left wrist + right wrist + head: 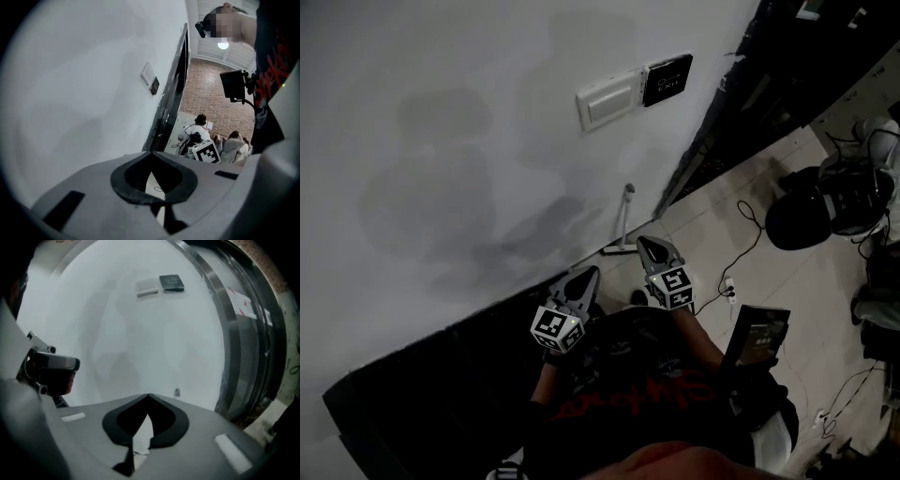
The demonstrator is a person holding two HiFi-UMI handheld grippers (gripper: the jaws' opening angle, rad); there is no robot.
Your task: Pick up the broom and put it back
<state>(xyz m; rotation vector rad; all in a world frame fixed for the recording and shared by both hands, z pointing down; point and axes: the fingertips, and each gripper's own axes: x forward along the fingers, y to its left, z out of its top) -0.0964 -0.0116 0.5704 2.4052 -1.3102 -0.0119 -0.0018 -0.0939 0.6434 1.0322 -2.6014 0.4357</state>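
Observation:
A thin grey broom handle (624,217) leans upright against the white wall (450,141), its lower end by the dark skirting. In the right gripper view only its rounded tip (177,392) peeks over the jaws. My right gripper (645,244) is just to the right of the handle's lower part; its jaws meet at the tips with nothing between them (148,394). My left gripper (589,274) hangs lower left of the broom, apart from it, its jaws also closed and empty (151,153).
A white switch plate (607,101) and a black panel (667,80) sit on the wall. A dark glass door frame (741,103) runs along the right. Cables (750,234), a black round bag (806,216) and seated people (232,145) occupy the floor beyond.

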